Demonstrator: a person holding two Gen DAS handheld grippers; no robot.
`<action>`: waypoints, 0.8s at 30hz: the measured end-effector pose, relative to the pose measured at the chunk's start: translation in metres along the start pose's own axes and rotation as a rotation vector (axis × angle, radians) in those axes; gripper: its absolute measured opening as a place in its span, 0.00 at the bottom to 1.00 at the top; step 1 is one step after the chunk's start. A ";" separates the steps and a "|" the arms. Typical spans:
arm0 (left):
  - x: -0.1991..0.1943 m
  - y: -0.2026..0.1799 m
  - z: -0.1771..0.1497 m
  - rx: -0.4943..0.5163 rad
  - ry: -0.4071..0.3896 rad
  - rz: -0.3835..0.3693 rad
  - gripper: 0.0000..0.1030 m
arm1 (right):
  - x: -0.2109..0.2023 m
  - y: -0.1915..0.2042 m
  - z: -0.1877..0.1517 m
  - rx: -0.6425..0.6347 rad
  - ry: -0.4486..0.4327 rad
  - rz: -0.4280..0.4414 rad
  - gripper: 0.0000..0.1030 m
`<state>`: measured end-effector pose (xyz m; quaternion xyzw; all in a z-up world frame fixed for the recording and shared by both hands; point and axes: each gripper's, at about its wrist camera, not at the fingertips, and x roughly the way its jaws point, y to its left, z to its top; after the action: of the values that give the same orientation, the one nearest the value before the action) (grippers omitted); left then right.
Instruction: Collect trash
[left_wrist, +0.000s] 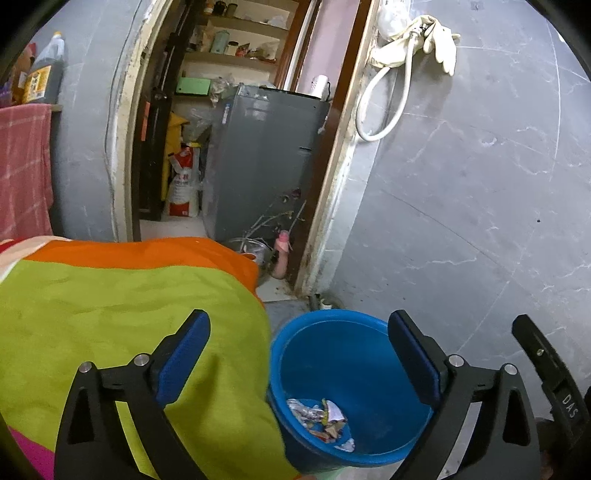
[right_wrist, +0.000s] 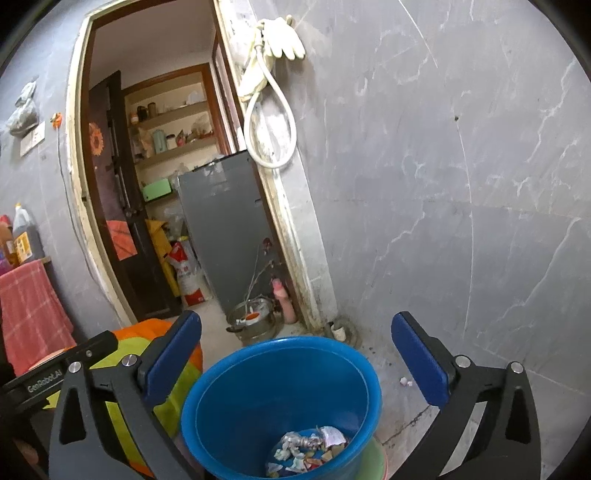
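Room: grey marbled wall tiles (right_wrist: 461, 177) surround an open doorway (right_wrist: 155, 177) that leads to shelves (right_wrist: 173, 125) and a grey cabinet (left_wrist: 262, 158)
Wall hangings: pale rubber gloves (right_wrist: 284, 40) and a looped white hose (right_wrist: 271, 125) hang just right of the doorway
Floor clutter: a metal pot (right_wrist: 253, 321) and a pink bottle (right_wrist: 286, 299) sit at the foot of the door frame
Bed cover: an orange, lime and pink blanket (left_wrist: 122, 306) lies to the left, its edge touching the bucket's side in the left wrist view
Bucket: a blue bucket (right_wrist: 280, 398) stands upright on the floor, long axis vertical, mouth pointing up toward both cameras
Trash: crumpled wrappers and paper scraps (right_wrist: 310, 452) lie in a loose heap on the bucket's bottom, with no single direction to the pile
Stray scrap: a small pale bit (right_wrist: 405, 382) lies on the floor right of the bucket, apart from it
Left claw (left_wrist: 299, 354): spread wide, holding nothing, above the bucket's left rim and the blanket edge
Right claw (right_wrist: 297, 356): spread wide, holding nothing, straddling the bucket's mouth from above
Towel: a red checked towel (left_wrist: 24, 166) hangs at far left below a dark bottle (left_wrist: 44, 74)
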<state>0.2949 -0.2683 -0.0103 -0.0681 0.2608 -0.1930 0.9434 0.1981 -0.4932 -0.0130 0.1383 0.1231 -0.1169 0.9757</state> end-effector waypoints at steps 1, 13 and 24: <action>-0.002 0.001 0.001 0.006 -0.004 0.010 0.94 | -0.002 0.002 0.000 -0.007 -0.004 0.001 1.00; -0.026 0.008 0.002 0.034 -0.055 0.055 0.94 | -0.009 0.013 0.001 -0.032 -0.021 0.010 1.00; -0.055 0.014 0.004 0.034 -0.087 0.044 0.94 | -0.030 0.027 0.006 -0.046 -0.031 0.009 1.00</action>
<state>0.2582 -0.2337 0.0152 -0.0548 0.2174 -0.1735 0.9590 0.1779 -0.4641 0.0078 0.1144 0.1102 -0.1115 0.9810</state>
